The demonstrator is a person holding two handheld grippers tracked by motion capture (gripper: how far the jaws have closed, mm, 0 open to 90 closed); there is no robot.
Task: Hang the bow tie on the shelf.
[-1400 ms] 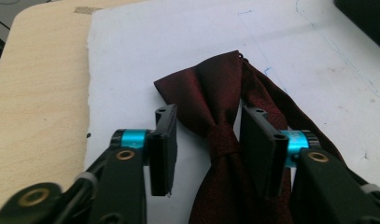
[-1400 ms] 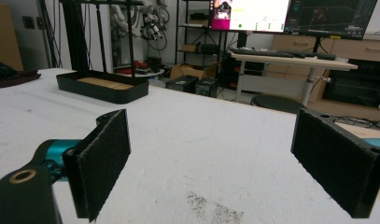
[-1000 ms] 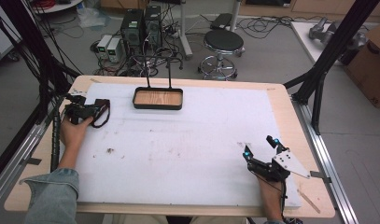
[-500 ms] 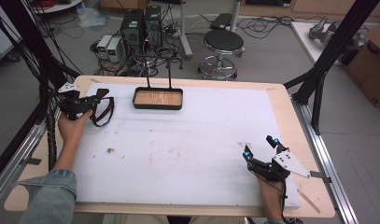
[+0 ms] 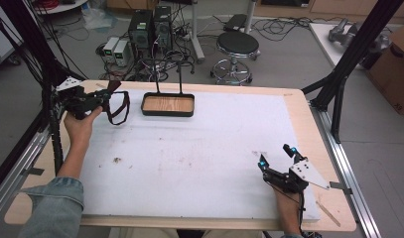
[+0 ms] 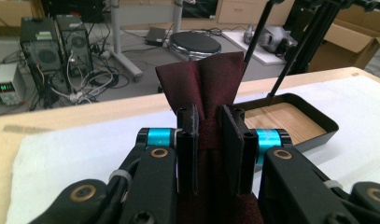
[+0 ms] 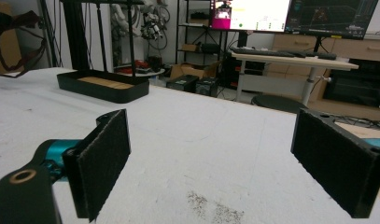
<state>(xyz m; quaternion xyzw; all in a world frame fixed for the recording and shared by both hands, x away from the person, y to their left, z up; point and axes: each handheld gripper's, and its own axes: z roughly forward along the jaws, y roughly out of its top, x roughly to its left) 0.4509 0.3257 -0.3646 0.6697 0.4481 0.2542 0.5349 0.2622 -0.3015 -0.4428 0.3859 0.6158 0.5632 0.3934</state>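
Observation:
A dark red bow tie [image 5: 114,87] with a looped black strap [image 5: 119,111] hangs in the air over the table's far left corner. My left gripper [image 5: 102,99] is shut on it. In the left gripper view both pads press the knot of the bow tie [image 6: 206,79], and its wings fan out above my left gripper [image 6: 208,140]. Right of it stands a black tray [image 5: 168,114] with a wooden bottom and two upright rods. My right gripper [image 5: 274,154] rests near the front right of the white mat, open, with nothing between its pads [image 7: 103,158].
A white foam mat [image 5: 199,158] covers most of the wooden table. Dark specks [image 5: 116,159] lie on it at the left. Black frame posts stand at both table sides. A stool [image 5: 237,44] and computer cases [image 5: 150,27] sit on the floor beyond the far edge.
My left hand has lifted the bow tie up off the table and a little to the right; the strap now dangles. The right gripper has stayed put.

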